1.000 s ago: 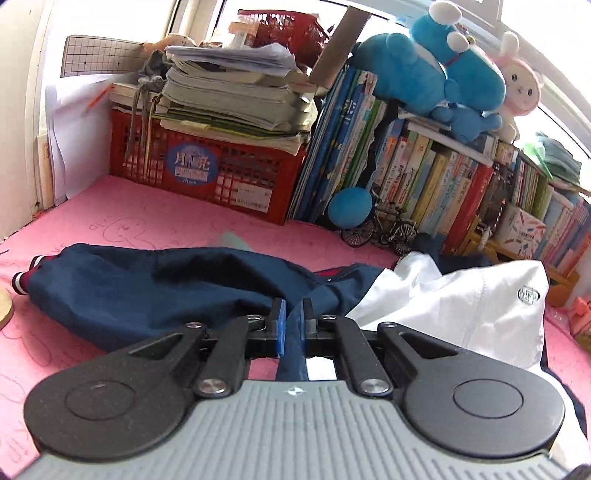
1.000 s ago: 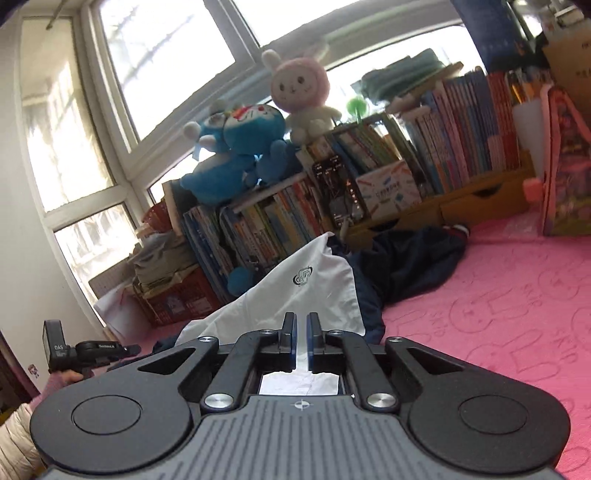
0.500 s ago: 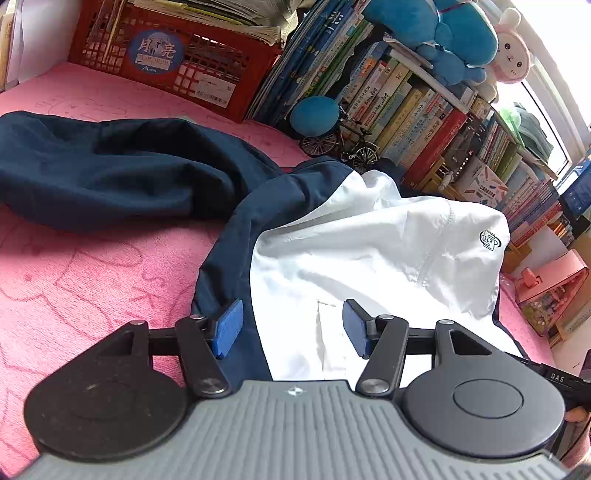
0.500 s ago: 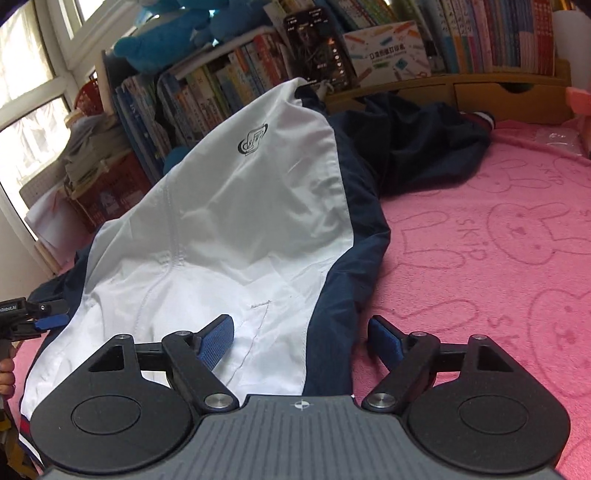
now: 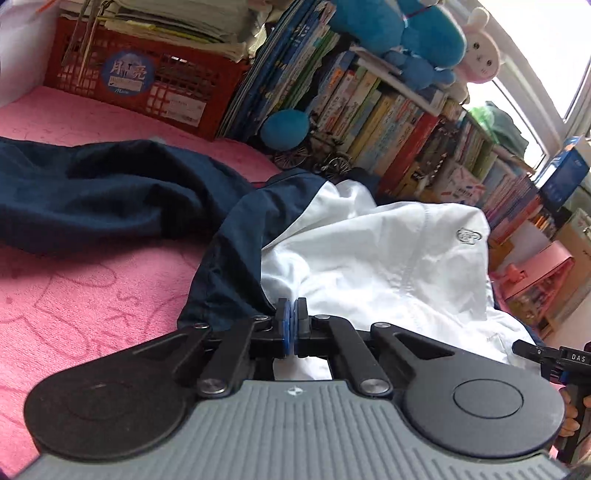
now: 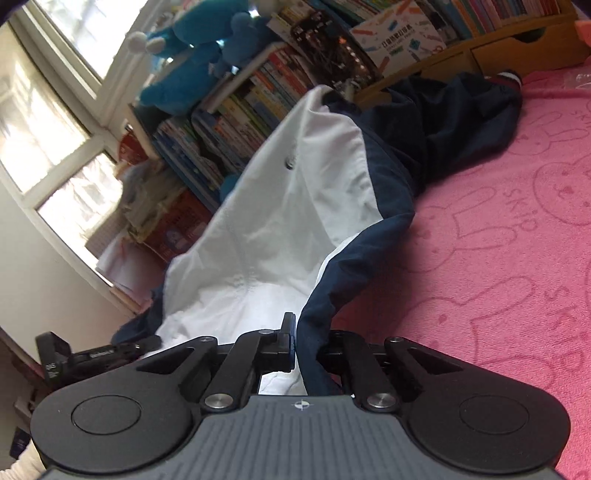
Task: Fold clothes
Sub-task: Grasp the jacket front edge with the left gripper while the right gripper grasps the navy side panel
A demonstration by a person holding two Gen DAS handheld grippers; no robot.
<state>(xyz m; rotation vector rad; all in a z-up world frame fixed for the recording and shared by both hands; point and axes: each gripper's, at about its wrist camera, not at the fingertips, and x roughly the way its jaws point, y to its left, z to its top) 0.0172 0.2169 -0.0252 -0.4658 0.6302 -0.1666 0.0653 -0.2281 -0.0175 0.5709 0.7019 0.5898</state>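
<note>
Between the jaws of the left gripper (image 5: 291, 320): hem of the jacket (image 5: 369, 258), pinched right where navy side panel meets white front. Blue pads pressed together w/ fabric in them, no gap visible. Right gripper (image 6: 301, 343) likewise clamped on the jacket's other hem corner; navy edge drapes over its jaws and hides the right-side pad, so closure is judged from the linkage arms drawn in + cloth running into the pinch.

Ahead of both jaws the jacket's white front runs up and away, small logo (image 5: 468, 235) on the chest, far end resting toward the books (image 5: 369, 110). Navy sleeve (image 5: 92, 192) sprawls left of left jaws, flat on the pink blanket (image 5: 74, 295). Other sleeve (image 6: 461, 122) lies ahead-right of right jaws, cuff near wooden drawers (image 6: 498, 55).

Behind the sleeve: red crate (image 5: 147, 81) w/ paper stack, blue plush toy (image 5: 399, 29) on top of the books.
</note>
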